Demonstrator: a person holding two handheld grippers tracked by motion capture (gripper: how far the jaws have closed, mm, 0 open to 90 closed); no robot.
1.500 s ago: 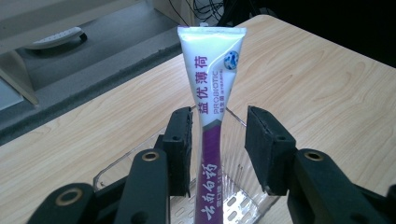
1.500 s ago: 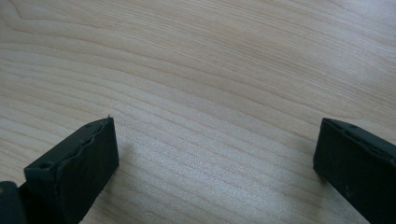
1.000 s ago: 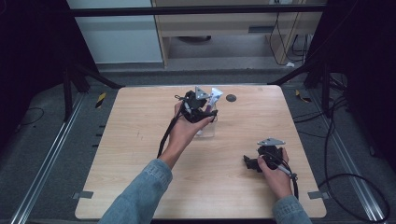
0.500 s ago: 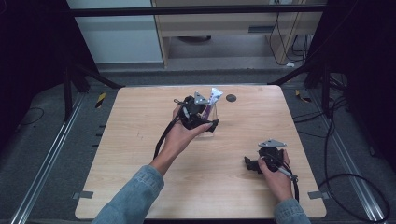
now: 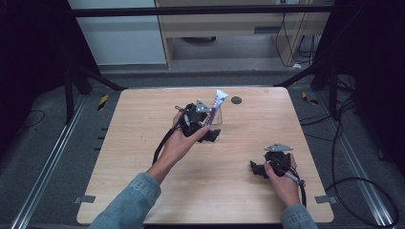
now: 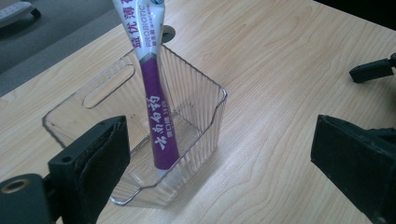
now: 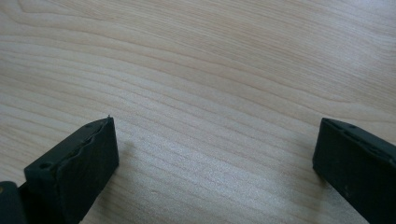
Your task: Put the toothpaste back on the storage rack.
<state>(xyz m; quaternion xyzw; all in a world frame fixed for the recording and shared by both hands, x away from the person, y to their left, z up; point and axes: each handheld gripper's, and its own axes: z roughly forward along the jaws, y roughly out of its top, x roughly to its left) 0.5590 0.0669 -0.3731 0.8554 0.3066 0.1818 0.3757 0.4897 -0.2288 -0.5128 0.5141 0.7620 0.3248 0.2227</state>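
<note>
A purple and white toothpaste tube (image 6: pixel 156 88) stands tilted in a clear ribbed plastic box (image 6: pixel 201 112), with its flat end up. In the high view the tube (image 5: pixel 219 99) and the box (image 5: pixel 217 117) are at the far middle of the wooden table (image 5: pixel 143 119). My left gripper (image 6: pixel 219 126) is just in front of the box, and its jaws have just been opening. They now stand wide and the pads touch nothing. In the high view the left gripper (image 5: pixel 211 130) sits just on the near side of the box. My right gripper (image 7: pixel 215 123) is open over bare wood, near the front right (image 5: pixel 258 167).
A small dark round disc (image 5: pixel 236 100) lies beyond the box near the table's far edge. A black cable (image 5: pixel 162 143) trails from the left gripper along the forearm. The other gripper's jaw (image 6: pixel 373 70) shows at the right edge of the left gripper view.
The left gripper has opened and drawn back a little toward the person, leaving the tube standing in the box. The right hand has kept still.
</note>
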